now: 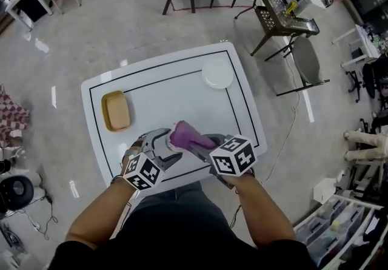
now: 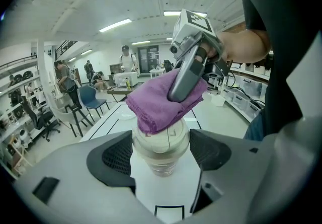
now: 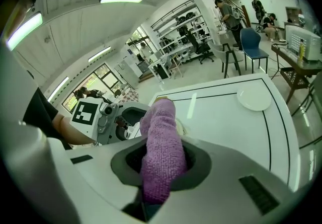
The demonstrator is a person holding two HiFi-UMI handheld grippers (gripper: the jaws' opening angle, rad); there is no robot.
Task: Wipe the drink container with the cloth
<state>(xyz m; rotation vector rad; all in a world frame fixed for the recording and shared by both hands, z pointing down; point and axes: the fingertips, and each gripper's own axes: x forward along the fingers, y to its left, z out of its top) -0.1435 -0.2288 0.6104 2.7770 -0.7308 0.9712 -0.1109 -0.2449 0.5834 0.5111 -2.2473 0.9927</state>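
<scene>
A clear drink container (image 2: 161,153) with a pale lid stands on the white table (image 1: 182,90), near its front edge. My left gripper (image 1: 162,143) holds it, one jaw pressed against each side of the cup. A folded purple cloth (image 2: 160,103) lies over the lid, and my right gripper (image 3: 161,166) is shut on that cloth (image 3: 160,142), pressing it down from above. In the head view the cloth (image 1: 184,135) covers the cup. From the right gripper view only a sliver of the lid (image 3: 181,128) shows beside the cloth.
A tan tray (image 1: 115,111) sits at the table's left. A white plate (image 1: 217,73) lies at the far right corner. Chairs and a metal cart (image 1: 280,5) stand beyond the table, and storage bins (image 1: 339,220) are at my right.
</scene>
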